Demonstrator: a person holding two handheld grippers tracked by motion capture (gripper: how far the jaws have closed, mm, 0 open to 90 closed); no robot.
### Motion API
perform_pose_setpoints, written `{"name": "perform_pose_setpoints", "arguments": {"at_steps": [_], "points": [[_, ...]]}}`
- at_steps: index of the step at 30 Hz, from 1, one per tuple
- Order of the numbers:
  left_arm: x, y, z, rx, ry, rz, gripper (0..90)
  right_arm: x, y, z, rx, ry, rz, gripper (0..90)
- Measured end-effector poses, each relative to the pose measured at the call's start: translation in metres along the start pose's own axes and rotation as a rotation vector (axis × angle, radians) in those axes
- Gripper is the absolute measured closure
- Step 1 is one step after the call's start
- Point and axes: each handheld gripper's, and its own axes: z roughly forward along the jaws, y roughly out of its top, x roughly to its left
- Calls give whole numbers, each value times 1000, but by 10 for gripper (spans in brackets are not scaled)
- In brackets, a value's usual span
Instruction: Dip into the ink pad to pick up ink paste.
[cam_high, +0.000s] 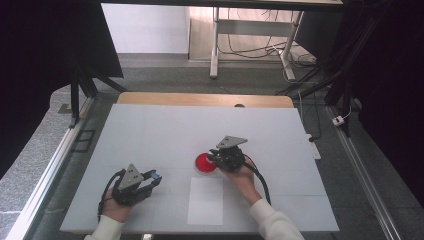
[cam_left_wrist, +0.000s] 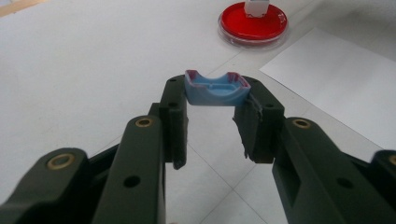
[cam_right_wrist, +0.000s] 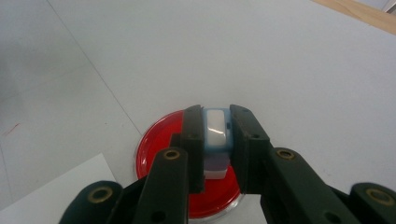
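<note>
Your left gripper (cam_left_wrist: 212, 122) grips a blue cap (cam_left_wrist: 216, 88) between its fingers above the tabletop (cam_high: 165, 135); your right gripper (cam_right_wrist: 217, 135) clamps a white block (cam_right_wrist: 217, 130) over the red dish (cam_right_wrist: 161, 149).

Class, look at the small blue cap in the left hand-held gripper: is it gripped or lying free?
Gripped. The blue cap sits clamped between the left hand-held gripper fingertips, lifted off the white table.
</note>
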Motion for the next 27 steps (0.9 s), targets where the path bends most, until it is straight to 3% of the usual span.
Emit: {"name": "perform_pose_setpoints", "arguments": {"at_steps": [18, 27], "points": [[1, 0, 0, -1, 1, -6, 645, -1, 0, 0, -7, 2, -2, 754], [2, -1, 0, -3, 0, -7, 645, -6, 0, -6, -65, 22, 52, 753]]}}
